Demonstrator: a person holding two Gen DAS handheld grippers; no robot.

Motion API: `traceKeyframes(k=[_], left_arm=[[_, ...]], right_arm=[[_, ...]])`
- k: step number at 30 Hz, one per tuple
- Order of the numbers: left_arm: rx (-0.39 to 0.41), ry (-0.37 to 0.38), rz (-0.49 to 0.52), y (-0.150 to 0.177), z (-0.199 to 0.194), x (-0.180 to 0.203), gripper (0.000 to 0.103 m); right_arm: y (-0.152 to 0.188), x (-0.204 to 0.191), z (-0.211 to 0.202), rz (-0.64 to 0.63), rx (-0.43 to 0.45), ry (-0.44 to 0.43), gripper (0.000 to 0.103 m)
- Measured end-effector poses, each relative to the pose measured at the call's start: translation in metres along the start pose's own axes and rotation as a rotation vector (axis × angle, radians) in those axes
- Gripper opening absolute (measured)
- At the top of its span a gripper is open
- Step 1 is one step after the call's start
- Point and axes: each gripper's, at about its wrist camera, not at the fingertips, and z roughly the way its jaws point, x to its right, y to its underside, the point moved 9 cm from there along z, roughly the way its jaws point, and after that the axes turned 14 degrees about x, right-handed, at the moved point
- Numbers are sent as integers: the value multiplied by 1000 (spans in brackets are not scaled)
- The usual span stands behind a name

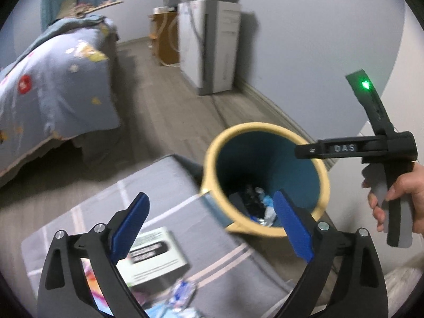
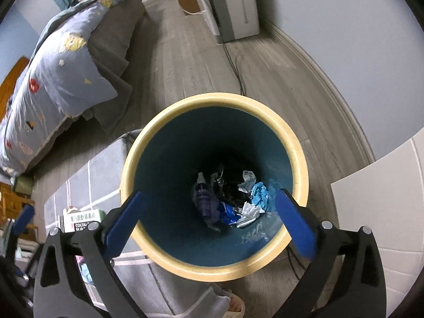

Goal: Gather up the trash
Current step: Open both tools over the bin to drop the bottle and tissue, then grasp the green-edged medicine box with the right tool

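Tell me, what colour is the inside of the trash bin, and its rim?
The trash bin is dark teal-blue inside with a pale yellow rim; the right wrist view shows it best.

Trash bin (image 2: 214,185) on the floor; crumpled trash (image 2: 238,198) inside it, rug (image 1: 164,185) just left, bed (image 2: 66,66) beyond.

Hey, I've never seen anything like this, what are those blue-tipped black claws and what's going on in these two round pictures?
They are hand-held grabbers, one per hand, each carrying a fisheye camera looking along its fingers. One picture is from the left gripper, above a grey striped rug with a white box and wrappers. The other is from the right gripper, looking straight into a teal bin with a cream rim holding crumpled wrappers and a dark spray bottle. Both grabbers are open and empty.
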Motion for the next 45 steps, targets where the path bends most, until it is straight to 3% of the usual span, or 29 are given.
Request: traceKeyframes(k=[10,19,27,41,45], left_arm=[[8,-180,-55,15,-52,-91,95],[-33,-280,-79,47,-87,-154,95],[-57,-332,-112,72,-108,-195,95],[-54,-371,-203,89,-134,-248,95],[-58,-379,-230,93,-138,-258,95]], right_arm=[[16,-70,-6,-108,-13,-47,97],[44,-143,3,-239,-54,-84,97],[75,-192,18,-368,-100,-91,97],[156,-257,49,-749,-208,-80,97],[170,-271,57,-878,-184,-52,97]])
